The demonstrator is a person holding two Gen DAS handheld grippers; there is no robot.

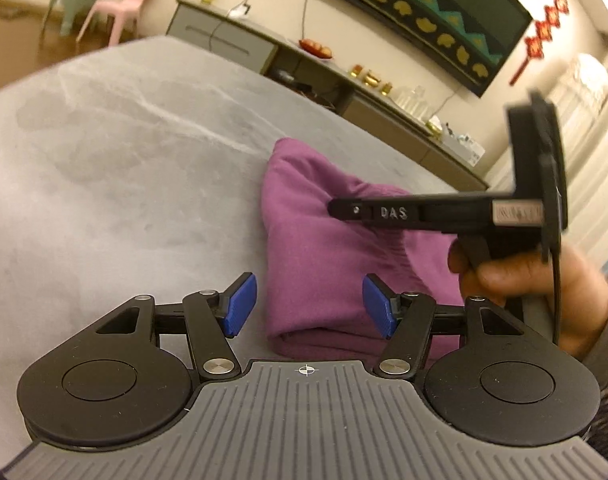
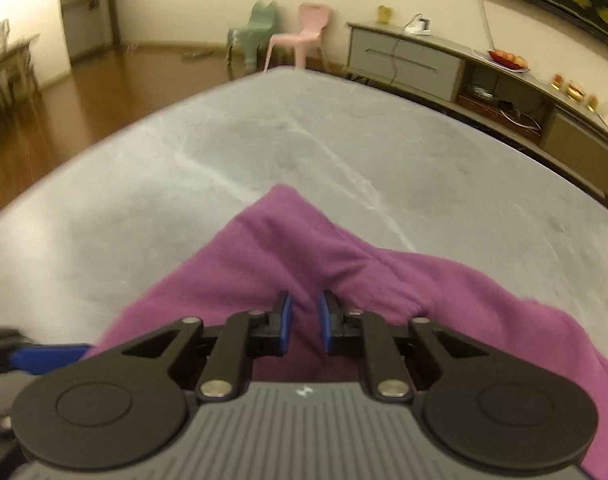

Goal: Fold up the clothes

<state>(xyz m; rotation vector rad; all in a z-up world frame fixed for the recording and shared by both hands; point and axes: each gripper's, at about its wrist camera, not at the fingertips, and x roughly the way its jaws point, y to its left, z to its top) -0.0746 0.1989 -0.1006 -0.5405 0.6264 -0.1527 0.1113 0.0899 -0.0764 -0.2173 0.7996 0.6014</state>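
Note:
A purple garment (image 1: 323,248) lies folded into a thick bundle on the grey table (image 1: 124,160). My left gripper (image 1: 309,306) is open, its blue pads on either side of the bundle's near folded edge, just above it. My right gripper (image 1: 335,209) shows from the side over the bundle in the left wrist view, held by a hand (image 1: 515,276). In the right wrist view the garment (image 2: 304,248) rises to a peak, and my right gripper (image 2: 304,322) hovers over it, with a narrow gap between the pads and no cloth between them.
The grey table (image 2: 264,140) extends far and left of the garment. A long low cabinet (image 2: 483,76) with small items runs along the back wall. A pink chair (image 2: 304,34) and a green chair (image 2: 256,32) stand on the wooden floor beyond the table.

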